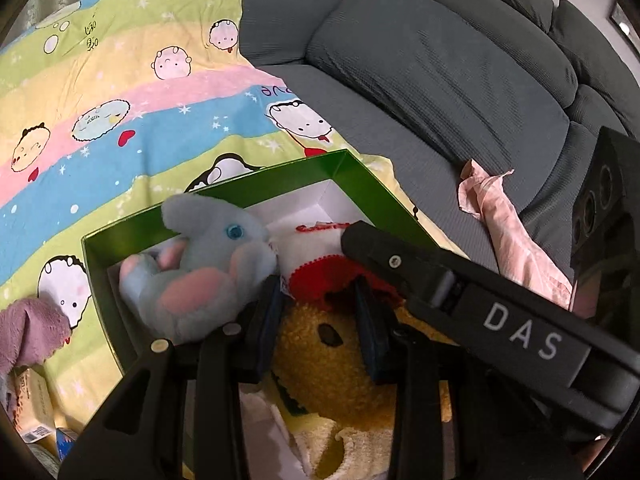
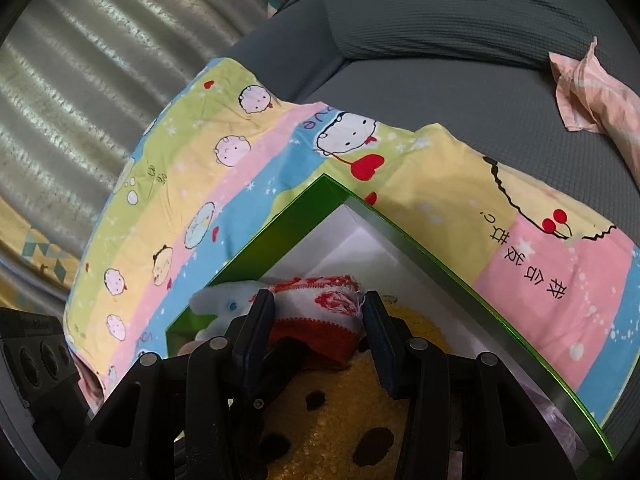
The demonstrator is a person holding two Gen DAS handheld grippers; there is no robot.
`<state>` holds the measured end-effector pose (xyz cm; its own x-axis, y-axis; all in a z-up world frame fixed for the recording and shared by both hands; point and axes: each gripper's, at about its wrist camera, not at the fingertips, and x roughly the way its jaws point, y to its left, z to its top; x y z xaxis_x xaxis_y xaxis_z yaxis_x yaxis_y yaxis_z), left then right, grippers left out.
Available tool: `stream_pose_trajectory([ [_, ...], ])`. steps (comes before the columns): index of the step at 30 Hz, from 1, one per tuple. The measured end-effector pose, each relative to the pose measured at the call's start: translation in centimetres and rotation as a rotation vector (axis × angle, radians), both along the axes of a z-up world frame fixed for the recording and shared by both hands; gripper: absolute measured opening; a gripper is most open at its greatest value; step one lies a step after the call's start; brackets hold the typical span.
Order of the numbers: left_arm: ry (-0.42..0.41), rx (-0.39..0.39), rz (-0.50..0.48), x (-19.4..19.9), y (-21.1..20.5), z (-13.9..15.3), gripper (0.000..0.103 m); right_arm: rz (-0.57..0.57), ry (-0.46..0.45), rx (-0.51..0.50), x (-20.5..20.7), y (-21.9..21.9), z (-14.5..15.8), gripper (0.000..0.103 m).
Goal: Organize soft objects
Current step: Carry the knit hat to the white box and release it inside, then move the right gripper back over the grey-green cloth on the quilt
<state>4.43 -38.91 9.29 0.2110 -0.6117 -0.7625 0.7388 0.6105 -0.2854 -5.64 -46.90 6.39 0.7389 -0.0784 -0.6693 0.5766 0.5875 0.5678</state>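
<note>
Both grippers, left [image 1: 320, 322] and right [image 2: 316, 338], have jaws clamped on the fuzzy yellow plush toy [image 1: 340, 364], lowering it into the green cardboard box [image 1: 256, 184], with the pale blue plush rabbit [image 1: 204, 264] at ten o'clock, on the cartoon-print quilt [image 1: 120, 112].

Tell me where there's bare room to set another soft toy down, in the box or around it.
The green box is crowded: blue plush, yellow plush and red-and-white knit piece fill most of it. Only its far white corner is bare. Outside, the grey sofa seat between the cartoon blanket and pink cloth is free.
</note>
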Motion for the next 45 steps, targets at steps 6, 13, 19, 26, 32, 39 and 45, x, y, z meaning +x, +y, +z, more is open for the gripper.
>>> stream_pose_trajectory([
  [6,0.003,-0.013,0.008,-0.2,0.3,0.2,0.035,-0.001,0.006,-0.047,0.0,0.3,0.4,0.048],
  [13,0.0,-0.028,-0.006,-1.1,1.2,1.7,0.046,-0.055,-0.057,-0.114,-1.9,0.9,2.7,0.078],
  [19,-0.069,-0.064,0.003,-2.3,3.0,4.7,0.079,-0.075,-0.147,-0.125,-4.3,1.2,4.6,0.083],
  [26,-0.134,-0.122,0.042,-3.3,7.1,7.5,0.089,-0.086,-0.136,-0.172,-5.8,1.8,5.5,0.09],
  [32,-0.144,-0.175,0.139,-4.1,13.0,9.1,0.09,-0.119,-0.115,-0.212,-7.3,2.0,6.1,0.096],
  [39,-0.133,-0.17,0.366,-5.2,23.5,9.0,0.091,-0.072,-0.131,-0.278,-7.1,5.3,7.8,0.096],
  [45,-0.19,-0.068,0.556,-7.5,31.3,8.1,0.091,0.102,-0.125,-0.421,-5.7,11.7,9.8,0.096],
])
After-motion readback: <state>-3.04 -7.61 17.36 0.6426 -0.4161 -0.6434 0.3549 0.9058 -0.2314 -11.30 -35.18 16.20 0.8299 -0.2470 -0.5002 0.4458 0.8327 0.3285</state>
